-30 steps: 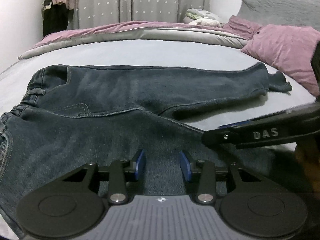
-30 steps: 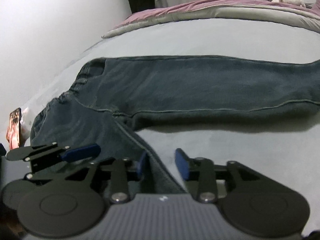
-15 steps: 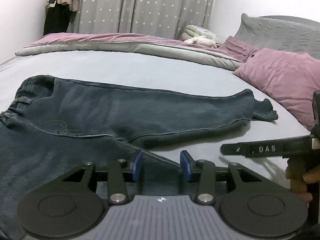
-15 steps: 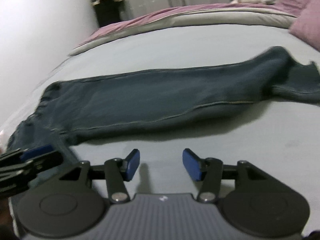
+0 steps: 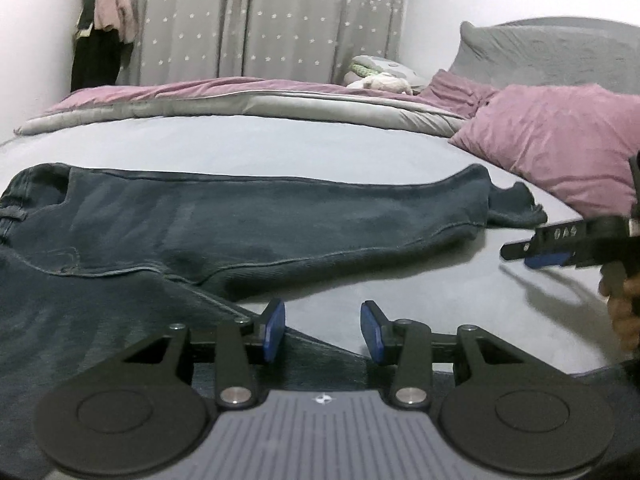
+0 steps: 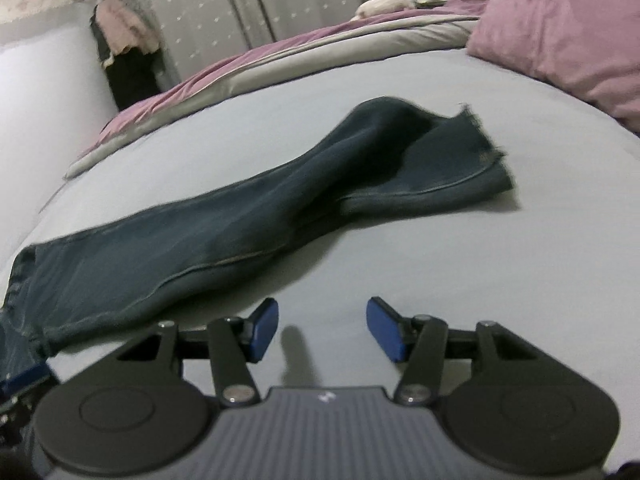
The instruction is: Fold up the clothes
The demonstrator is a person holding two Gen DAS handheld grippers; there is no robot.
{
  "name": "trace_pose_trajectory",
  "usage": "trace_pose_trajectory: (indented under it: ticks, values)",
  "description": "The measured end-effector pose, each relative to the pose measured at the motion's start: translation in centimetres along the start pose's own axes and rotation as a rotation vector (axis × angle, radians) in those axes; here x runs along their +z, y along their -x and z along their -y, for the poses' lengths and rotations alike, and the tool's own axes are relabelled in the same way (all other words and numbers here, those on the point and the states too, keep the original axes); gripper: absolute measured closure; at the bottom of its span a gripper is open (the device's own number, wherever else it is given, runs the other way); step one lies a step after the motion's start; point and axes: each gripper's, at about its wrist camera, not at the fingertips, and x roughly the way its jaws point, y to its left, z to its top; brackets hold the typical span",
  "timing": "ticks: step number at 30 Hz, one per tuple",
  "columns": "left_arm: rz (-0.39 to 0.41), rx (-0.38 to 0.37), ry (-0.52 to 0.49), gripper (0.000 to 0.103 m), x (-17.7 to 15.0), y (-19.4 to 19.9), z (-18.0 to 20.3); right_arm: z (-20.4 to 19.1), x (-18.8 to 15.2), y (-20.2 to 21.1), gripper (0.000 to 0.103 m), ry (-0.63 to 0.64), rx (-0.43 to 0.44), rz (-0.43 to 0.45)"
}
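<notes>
Pale grey-blue bedding [image 5: 280,148] is covering the wide bed that is serving as the work surface, lying smooth and nearly bare around the clothing. Along its far edge a folded duvet [image 5: 240,100] in mauve and light grey is stretching from side to side, and behind it grey curtains [image 5: 256,16] dotted with small white stars are hanging against a white wall. Some dark and pink garments [image 5: 102,36] are hanging in the corner on the left. On the right a mauve pillow [image 5: 560,140] is leaning against a grey one [image 5: 560,56], with a small soft toy [image 5: 380,82] lying near them.

Dark blue jeans [image 5: 240,224] are lying flat across the sheet, waistband to the left, one leg running out to the right with its frayed hem [image 6: 476,148] ending close to the mauve pillow. The other leg is angling toward the near edge, passing under the left gripper [image 5: 322,330].

That left gripper is hovering with its blue pads spread apart, gripping nothing, just above the near leg's edge. The right gripper [image 6: 322,330] is also standing wide, empty, above bare sheet just short of the far leg. In the left wrist view it is showing at the right edge with a hand [image 5: 624,300] wrapped round its handle.
</notes>
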Motion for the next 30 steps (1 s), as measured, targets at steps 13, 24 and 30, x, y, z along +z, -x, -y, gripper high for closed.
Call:
trace_pose_trajectory:
  ticks: [13,24,30]
  values:
    - [-0.013,0.056,-0.119,0.061,0.1,0.4,1.9,7.9,2.7,-2.4,0.051,-0.19,-0.018,0.129]
    - [-0.072,0.069,-0.262,0.061,2.3,-2.2,5.8,13.4,4.6,-5.1,0.091,-0.394,0.098,0.203]
    - [-0.07,0.051,-0.245,0.061,4.3,-3.7,7.0,14.2,6.2,-3.0,0.094,-0.35,0.085,0.226]
